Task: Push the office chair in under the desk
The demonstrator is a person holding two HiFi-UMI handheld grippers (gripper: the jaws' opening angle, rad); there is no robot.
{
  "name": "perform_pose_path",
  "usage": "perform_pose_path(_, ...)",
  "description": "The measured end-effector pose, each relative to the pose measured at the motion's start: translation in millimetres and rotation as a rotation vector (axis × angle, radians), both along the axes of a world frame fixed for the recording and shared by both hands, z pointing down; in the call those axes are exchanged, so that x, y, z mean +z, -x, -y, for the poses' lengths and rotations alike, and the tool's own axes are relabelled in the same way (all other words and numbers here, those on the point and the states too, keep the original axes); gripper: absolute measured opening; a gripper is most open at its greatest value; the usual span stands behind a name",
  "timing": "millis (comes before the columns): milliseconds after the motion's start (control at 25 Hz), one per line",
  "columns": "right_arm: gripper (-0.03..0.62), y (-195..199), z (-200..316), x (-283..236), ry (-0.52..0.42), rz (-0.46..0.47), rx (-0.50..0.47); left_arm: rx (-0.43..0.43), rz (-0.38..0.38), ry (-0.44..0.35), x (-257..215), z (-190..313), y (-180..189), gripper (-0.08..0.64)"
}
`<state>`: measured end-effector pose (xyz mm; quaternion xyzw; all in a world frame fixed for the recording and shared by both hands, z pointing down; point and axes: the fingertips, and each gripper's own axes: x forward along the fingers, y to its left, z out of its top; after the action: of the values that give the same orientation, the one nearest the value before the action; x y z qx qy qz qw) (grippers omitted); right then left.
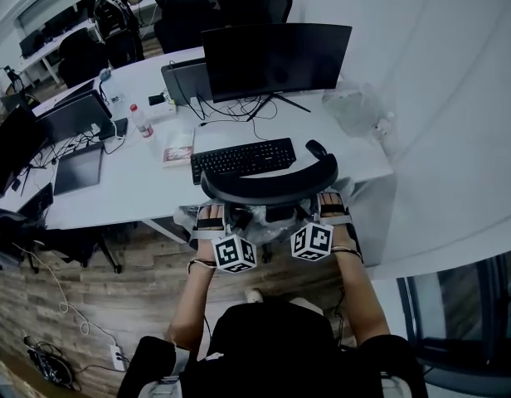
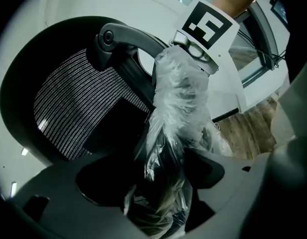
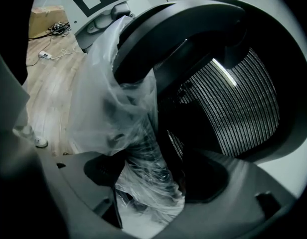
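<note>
Both jaws clamped on black, mesh-backed, plastic-wrapped office chair (image 1: 270, 186), left gripper (image 2: 158, 188), right gripper (image 3: 146, 183), desk (image 1: 131, 193) ahead.

Big dark monitor (image 1: 276, 56) with a black keyboard (image 1: 243, 157) in front, mouse (image 1: 315, 148) just to its right. Red-capped bottle (image 1: 141, 121) further left, white power strip (image 1: 119, 357) down on the wood floor (image 1: 98, 297).

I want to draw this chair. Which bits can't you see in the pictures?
- Office chair seat and wheels: head view, its own back and the desk hide them.
- What the plastic wrap covers between the jaws: both gripper views, crumpled film hides it.
- Bottle label: head view, too small.
</note>
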<state>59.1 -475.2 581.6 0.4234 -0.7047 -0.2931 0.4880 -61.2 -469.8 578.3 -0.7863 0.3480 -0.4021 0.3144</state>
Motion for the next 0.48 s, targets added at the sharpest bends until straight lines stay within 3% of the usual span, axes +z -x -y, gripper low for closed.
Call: perform_pose_path(480, 0.341, -1.0, -2.9, -1.5, -0.022, 0.0, 0.002, 0.002, 0.011, 0.026, -1.6, -2.2, -0.6, 0.377)
